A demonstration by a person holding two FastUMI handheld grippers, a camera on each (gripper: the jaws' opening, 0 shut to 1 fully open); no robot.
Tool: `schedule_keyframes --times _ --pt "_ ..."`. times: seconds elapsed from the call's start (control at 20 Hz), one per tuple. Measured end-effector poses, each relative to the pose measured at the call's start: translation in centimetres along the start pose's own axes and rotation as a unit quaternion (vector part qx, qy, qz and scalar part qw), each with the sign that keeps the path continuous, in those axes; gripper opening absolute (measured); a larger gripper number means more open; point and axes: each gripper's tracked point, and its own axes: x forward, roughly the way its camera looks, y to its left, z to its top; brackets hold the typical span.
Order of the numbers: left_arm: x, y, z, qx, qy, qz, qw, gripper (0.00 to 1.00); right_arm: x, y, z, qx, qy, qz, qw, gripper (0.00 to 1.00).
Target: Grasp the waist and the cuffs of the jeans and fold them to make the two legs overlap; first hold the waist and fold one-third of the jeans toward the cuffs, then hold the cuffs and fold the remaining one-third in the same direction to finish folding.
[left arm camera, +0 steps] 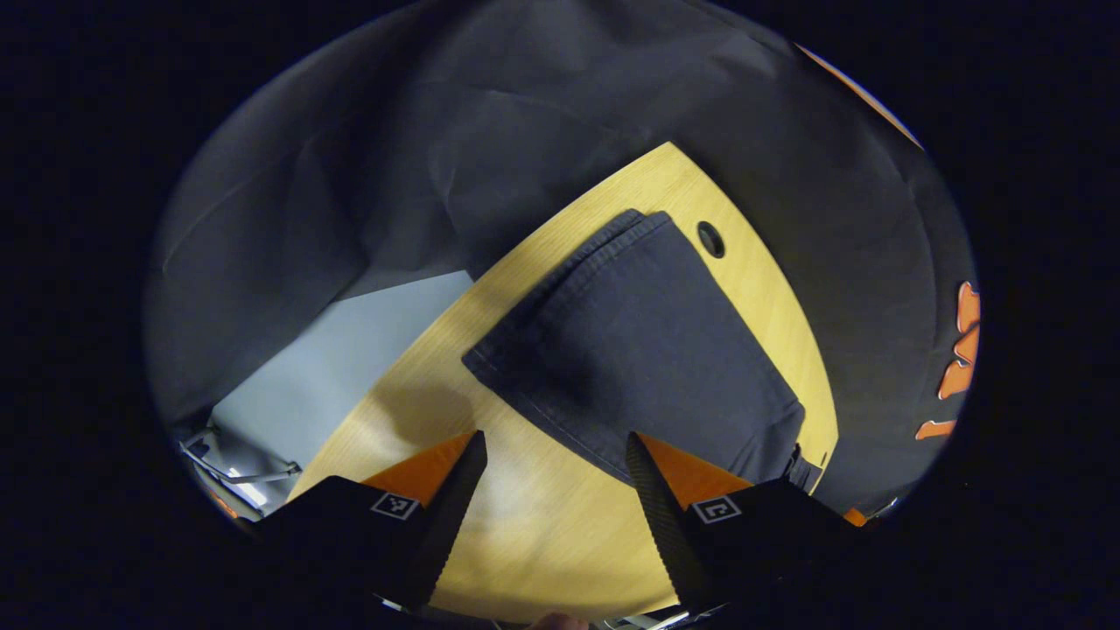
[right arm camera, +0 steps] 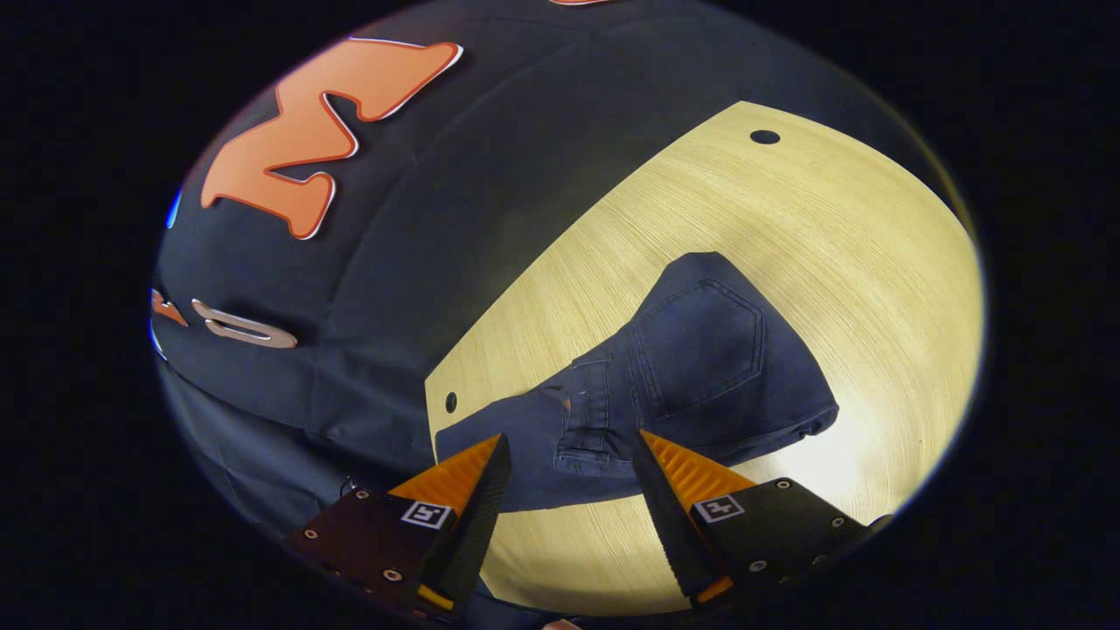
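Wooden table (right arm camera: 857, 262), jeans (right arm camera: 700, 367), perhaps folded

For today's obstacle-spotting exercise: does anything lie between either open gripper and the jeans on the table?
Nothing visible does. The left gripper and right gripper both face the jeans across bare table.

Both hand-held grippers (left arm camera: 556, 446) (right arm camera: 569, 451) — jaws apart

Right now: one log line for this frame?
jeans: folded on table | left gripper: open, above | right gripper: open, above
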Motion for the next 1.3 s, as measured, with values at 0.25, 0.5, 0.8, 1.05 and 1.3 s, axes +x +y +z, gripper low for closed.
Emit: schedule_keyframes --times 0.25,0.5,0.8,1.05,1.3 --pt "1.9 0.4 2.0 0.014 0.022 0.057 0.998 0.97 -1.6 -1.7 -0.7 0.002 -0.018 -0.011 1.000 0.86" --pt "3.2 0.0 2.8 0.037 0.035 0.113 0.992 0.96 -2.7 -2.7 -1.8 -0.019 -0.022 -0.027 0.999 0.86" --pt "4.2 0.6 2.7 0.048 0.034 0.190 0.980 0.94 -4.1 -3.1 -2.0 -0.023 -0.024 -0.024 0.999 0.88" --pt "5.0 0.3 2.5 0.005 0.016 0.173 0.985 0.88 -4.6 -4.2 -0.9 -0.016 -0.025 -0.019 0.999 0.88" --pt "5.5 -1.9 2.5 0.008 -0.011 0.108 0.994 0.12 -4.8 -5.4 0.2 -0.007 -0.019 -0.009 1.000 0.88"
